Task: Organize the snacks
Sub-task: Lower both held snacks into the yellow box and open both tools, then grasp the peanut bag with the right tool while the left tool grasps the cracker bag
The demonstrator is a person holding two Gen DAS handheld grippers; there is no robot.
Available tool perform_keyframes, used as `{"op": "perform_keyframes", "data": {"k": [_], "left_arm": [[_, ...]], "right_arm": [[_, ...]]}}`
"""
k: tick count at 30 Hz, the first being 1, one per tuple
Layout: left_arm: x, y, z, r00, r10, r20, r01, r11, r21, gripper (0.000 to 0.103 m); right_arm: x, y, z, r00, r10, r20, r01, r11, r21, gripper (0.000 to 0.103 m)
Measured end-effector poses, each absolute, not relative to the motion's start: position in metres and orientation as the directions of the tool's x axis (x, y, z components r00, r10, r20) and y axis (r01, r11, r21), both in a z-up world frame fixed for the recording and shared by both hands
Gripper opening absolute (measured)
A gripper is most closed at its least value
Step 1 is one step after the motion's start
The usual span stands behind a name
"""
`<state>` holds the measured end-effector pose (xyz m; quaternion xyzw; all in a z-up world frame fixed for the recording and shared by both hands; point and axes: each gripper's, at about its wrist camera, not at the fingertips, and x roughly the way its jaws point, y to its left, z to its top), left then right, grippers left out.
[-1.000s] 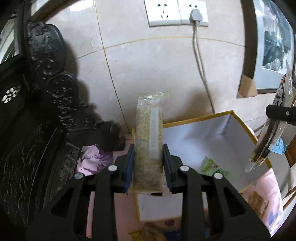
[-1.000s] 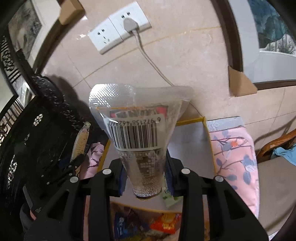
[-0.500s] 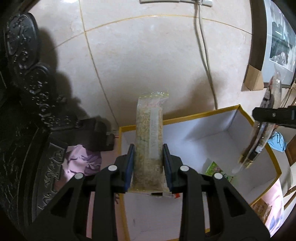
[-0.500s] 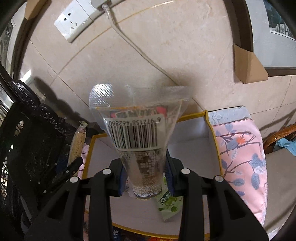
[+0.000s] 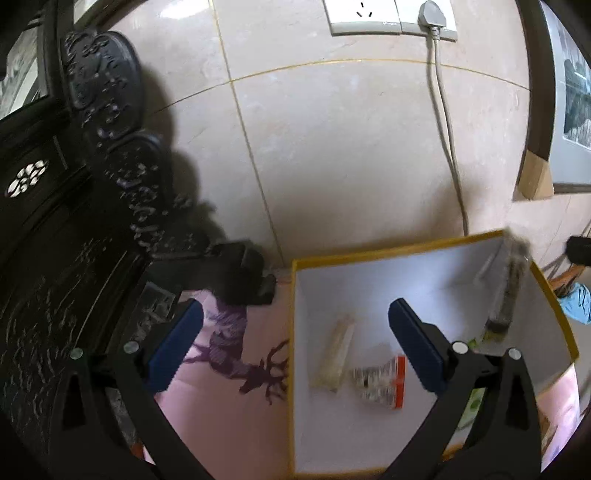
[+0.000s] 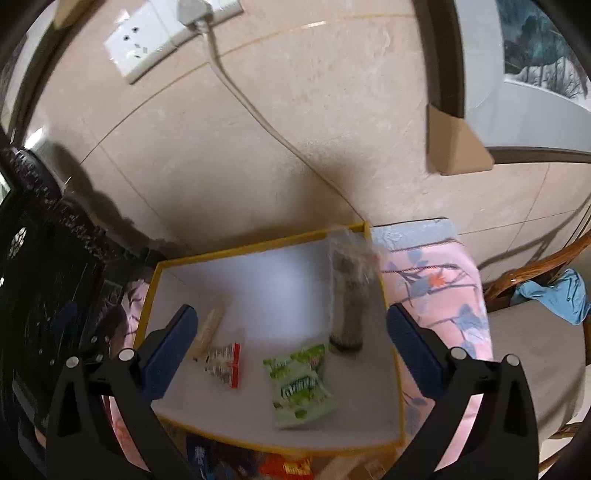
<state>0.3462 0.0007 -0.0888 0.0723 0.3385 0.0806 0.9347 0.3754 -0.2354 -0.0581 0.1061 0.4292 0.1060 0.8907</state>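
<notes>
A white box with a yellow rim (image 5: 388, 253) (image 6: 258, 242) sits on pink cloth against the wall. My left gripper (image 5: 295, 332) hangs above its left edge, jaws opening wide with nothing between them. The pale grain packet (image 5: 334, 354) (image 6: 208, 332) lies on the box floor beside a clear packet with a red end (image 5: 380, 380) (image 6: 223, 363). My right gripper (image 6: 291, 332) is over the box, its jaws also opening and holding nothing. The clear barcode bag (image 6: 349, 295) (image 5: 508, 291) is a blur, upright by the box's right wall. A green packet (image 6: 299, 384) lies near it.
Dark carved wooden furniture (image 5: 92, 221) stands close on the left. Wall sockets with a plugged cord (image 5: 436, 22) are above the box. A framed picture with a cardboard corner (image 6: 454, 144) hangs right. More snack packets (image 6: 280, 465) lie before the box; a chair holds blue cloth (image 6: 557, 295).
Both grippers went from shut on their packets to wide open. The grain packet now lies in the box, and the clear bag is dropping by the right wall.
</notes>
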Motion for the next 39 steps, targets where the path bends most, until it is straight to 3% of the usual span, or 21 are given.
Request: {"op": "perform_keyframes", "data": {"k": [8,10,13,18,22,25,28,35,38,39], "left_arm": [[0.265,0.014,-0.11,0.709,0.289,-0.643,-0.122,0.949,0.292,0.101],[0.235,0.02,-0.115,0.693,0.265,-0.671,-0.116,0.959,0.259,0.101],[0.183,0.02,-0.123,0.678,0.135,-0.723,-0.024,0.987,0.161,0.101],[0.113,0.0,-0.151,0.643,0.092,-0.76,0.097,0.975,0.2,0.101],[0.084,-0.01,-0.174,0.594,-0.015,-0.804,0.184,0.976,0.118,0.101],[0.077,-0.02,-0.184,0.585,-0.053,-0.81,0.226,0.969,0.1,0.101],[0.082,-0.034,-0.196,0.562,-0.01,-0.827,0.22,0.966,0.137,0.101],[0.096,-0.047,-0.215,0.551,-0.123,-0.826,0.249,0.968,0.021,0.101],[0.109,-0.053,-0.237,0.515,-0.007,-0.857,0.179,0.979,0.1,0.101],[0.115,-0.052,-0.244,0.474,-0.032,-0.88,0.166,0.985,0.054,0.101]], "right_arm": [[0.282,-0.258,-0.072,0.588,0.288,-0.756,-0.2,0.957,0.21,0.102],[0.253,-0.271,-0.089,0.572,0.218,-0.791,-0.208,0.971,0.118,0.102],[0.218,-0.302,-0.116,0.565,0.151,-0.811,-0.187,0.981,0.052,0.102],[0.196,-0.35,-0.162,0.488,0.187,-0.853,-0.107,0.982,0.154,0.102],[0.206,-0.336,-0.19,0.457,0.218,-0.862,-0.187,0.971,0.147,0.102],[0.225,-0.312,-0.211,0.457,0.196,-0.868,-0.246,0.965,0.088,0.102],[0.244,-0.298,-0.237,0.425,0.165,-0.89,-0.247,0.967,0.061,0.102],[0.239,-0.288,-0.256,0.453,0.126,-0.883,-0.278,0.96,-0.005,0.102],[0.241,-0.289,-0.256,0.454,0.104,-0.885,-0.259,0.966,-0.019,0.102],[0.241,-0.288,-0.256,0.455,0.098,-0.885,-0.252,0.967,-0.023,0.102]]}}
